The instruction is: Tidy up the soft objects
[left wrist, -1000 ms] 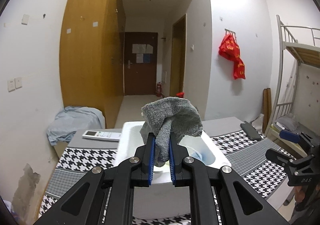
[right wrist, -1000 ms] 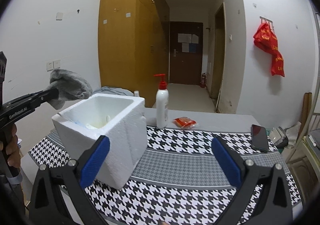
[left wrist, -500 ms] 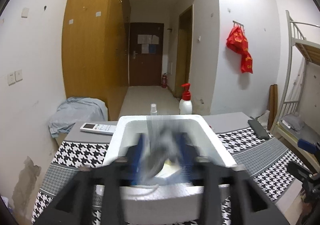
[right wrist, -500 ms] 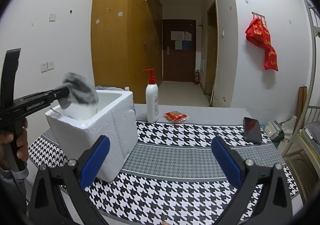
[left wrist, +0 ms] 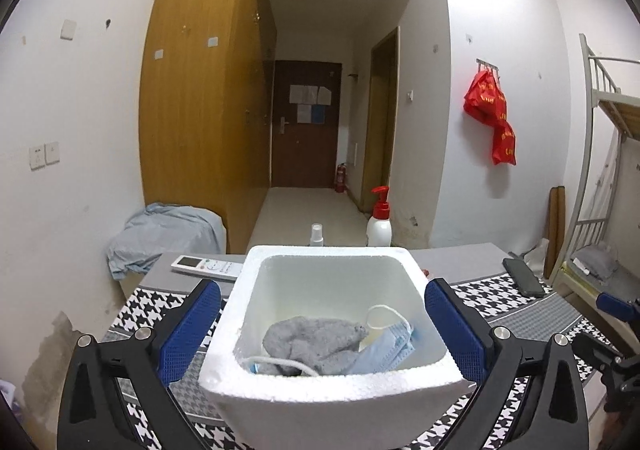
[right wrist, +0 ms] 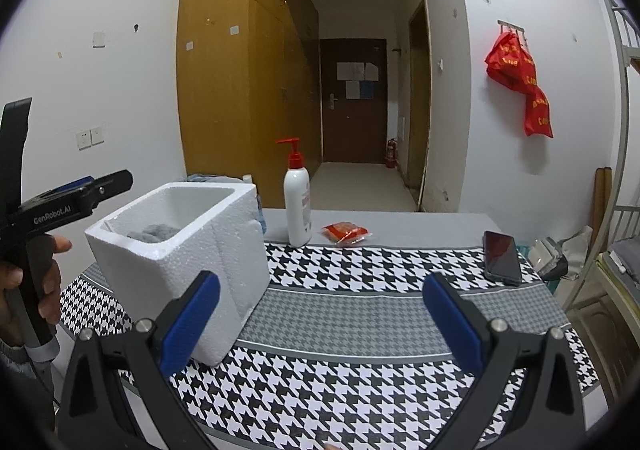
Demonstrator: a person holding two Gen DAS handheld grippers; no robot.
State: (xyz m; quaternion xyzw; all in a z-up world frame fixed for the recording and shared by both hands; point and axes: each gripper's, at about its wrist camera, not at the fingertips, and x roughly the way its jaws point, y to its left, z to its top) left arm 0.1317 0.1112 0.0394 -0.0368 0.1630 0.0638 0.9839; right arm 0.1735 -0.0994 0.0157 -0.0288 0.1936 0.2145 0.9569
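Both grippers, left gripper (left wrist: 322, 324) and right gripper (right wrist: 322, 318), are spread wide, holding nothing. Risk: left gripper straddles the foam box (left wrist: 332, 390); careless withdrawal could tip it, spilling the grey cloth (left wrist: 316, 342).

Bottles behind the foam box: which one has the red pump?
The taller white pump bottle, on the right. The small spray bottle beside it has a clear cap and barely clears the foam box.

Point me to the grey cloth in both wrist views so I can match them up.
Left wrist: grey cloth lies low and centre, on the floor of the foam box, beside a blue face mask.
Right wrist: grey cloth shows at left, just above the box rim.
Shared landmark: red-pump bottle.
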